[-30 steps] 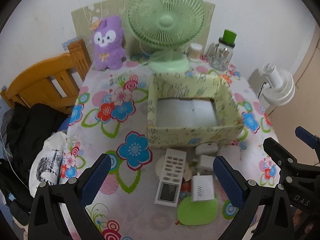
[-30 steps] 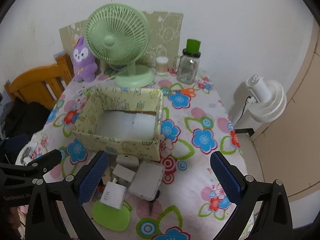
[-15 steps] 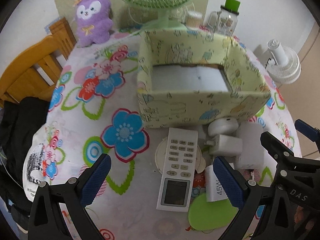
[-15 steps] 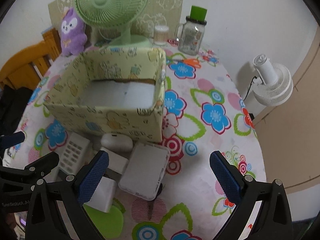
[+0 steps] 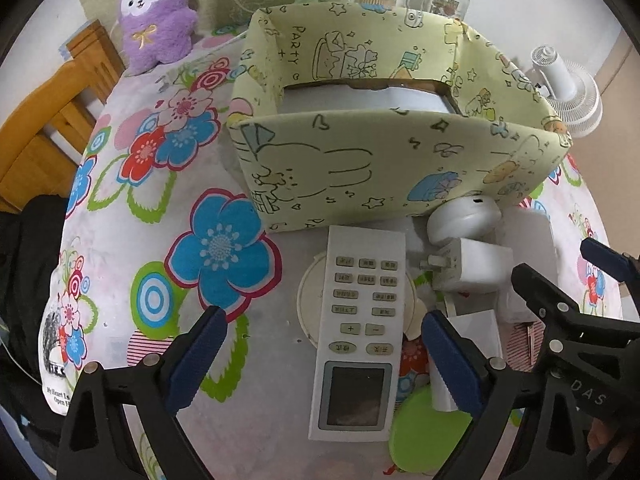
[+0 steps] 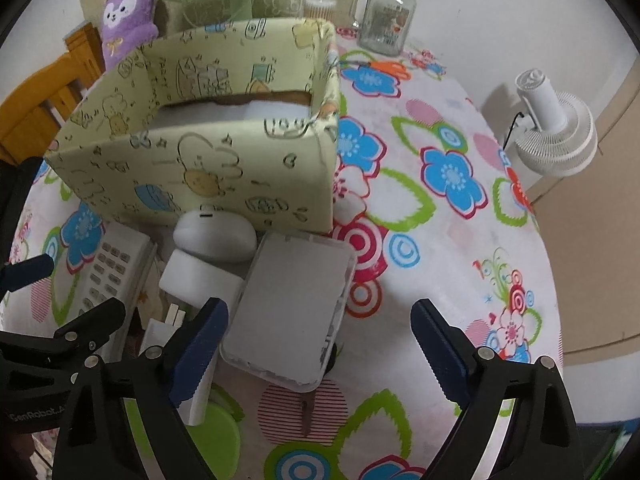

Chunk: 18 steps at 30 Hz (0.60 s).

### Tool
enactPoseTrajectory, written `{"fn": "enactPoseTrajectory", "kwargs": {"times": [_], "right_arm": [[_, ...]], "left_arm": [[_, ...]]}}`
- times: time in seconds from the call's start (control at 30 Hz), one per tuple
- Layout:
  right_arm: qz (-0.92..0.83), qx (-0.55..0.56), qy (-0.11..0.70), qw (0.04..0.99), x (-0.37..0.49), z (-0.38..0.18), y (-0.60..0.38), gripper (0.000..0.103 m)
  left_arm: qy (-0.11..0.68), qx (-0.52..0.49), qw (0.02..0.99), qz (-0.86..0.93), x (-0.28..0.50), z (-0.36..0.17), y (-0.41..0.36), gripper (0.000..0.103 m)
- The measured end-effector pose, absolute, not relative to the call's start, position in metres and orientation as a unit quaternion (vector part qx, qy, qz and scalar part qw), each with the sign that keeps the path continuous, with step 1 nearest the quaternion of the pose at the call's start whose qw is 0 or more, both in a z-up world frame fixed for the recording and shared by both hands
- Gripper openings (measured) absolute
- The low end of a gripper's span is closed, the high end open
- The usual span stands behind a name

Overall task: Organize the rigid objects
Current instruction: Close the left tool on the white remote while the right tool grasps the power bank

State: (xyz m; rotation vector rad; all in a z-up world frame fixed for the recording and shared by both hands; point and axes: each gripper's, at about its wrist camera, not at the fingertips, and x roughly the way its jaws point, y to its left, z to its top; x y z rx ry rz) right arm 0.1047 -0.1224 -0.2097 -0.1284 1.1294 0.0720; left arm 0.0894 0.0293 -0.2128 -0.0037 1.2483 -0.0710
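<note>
- Over the left part of the cluster, left tongs (image 5: 322, 342) hang spread wide, nothing pinched; the white remote (image 5: 358, 328) lies lengthwise between the two blue pads, buttons up, screen end nearest the camera.
- Remote rests partly on a round white disc (image 5: 310, 300) and its far end sits just in front of the yellow box (image 5: 384, 168), which stands on the floral bench (image 5: 120, 208).
- Likely step: grab the remote. Best to lower straight, centre the pads on its long edges around the button area, close squarely so it doesn't pivot on the disc.
- Just right of the remote: white charger (image 5: 472, 266), oval white case (image 5: 464, 218), another white adapter (image 5: 476, 340) and a green disc (image 5: 430, 436), all packed close. The right pad must slip between remote and adapter without dragging them.
- Further right, right tongs (image 6: 318, 344) also spread, holding nothing, straddling the flat white rectangular box (image 6: 292, 308), which lies touching the charger side of the pile.
- Right side of that flat box is bare bench, so there is room for that pad; the left pad is crowded.
- Lift clear of the box wall before dropping in; box inside looks white, contents cannot tell.
</note>
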Motion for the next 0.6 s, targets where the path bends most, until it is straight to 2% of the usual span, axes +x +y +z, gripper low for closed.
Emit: {"fn": "enactPoseTrajectory", "kwargs": {"times": [0.17, 0.4, 0.6], "right_arm": [[0.026, -0.049, 0.535, 0.843, 0.107, -0.21, -0.12, 0.095], [0.025, -0.023, 0.574, 0.818, 0.097, -0.225, -0.124, 0.094], [0.015, -0.035, 0.57, 0.821, 0.108, -0.233, -0.118, 0.091]], "left_arm": [[0.589, -0.008, 0.807, -0.038, 0.093, -0.214, 0.033, 0.096], [0.594, 0.037, 0.801, -0.058, 0.086, -0.217, 0.023, 0.093], [0.609, 0.016, 0.791, -0.06, 0.095, -0.227, 0.026, 0.089]]}}
